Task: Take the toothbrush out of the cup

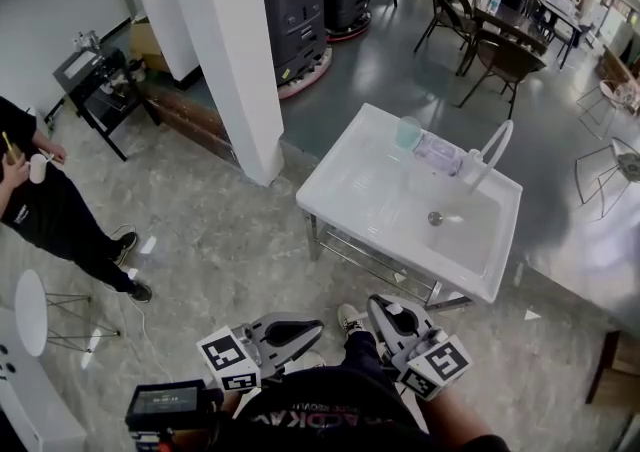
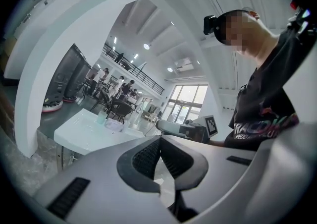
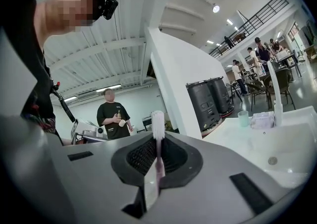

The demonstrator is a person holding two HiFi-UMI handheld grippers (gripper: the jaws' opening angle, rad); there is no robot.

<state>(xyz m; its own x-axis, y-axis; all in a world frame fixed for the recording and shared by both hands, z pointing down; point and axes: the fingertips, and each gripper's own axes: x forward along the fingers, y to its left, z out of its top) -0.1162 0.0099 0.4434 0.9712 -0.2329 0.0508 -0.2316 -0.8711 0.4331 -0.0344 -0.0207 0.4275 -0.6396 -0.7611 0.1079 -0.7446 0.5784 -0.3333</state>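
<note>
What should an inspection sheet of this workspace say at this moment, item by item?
Surface: white sink with a tap, standing on the floor.
Job's things: cup upright at the sink's far edge; toothbrush is out of it, in the right tool.
Clutter: clear bag beside the cup.
Tools: left tool shut, nothing in it; right tool shut on the toothbrush, bristles sticking out past the tips. Both are close to the person's body, away from the sink.
Cables: nothing seen.
Surroundings: white pillar, a bystander at the left, chairs behind the sink.
</note>
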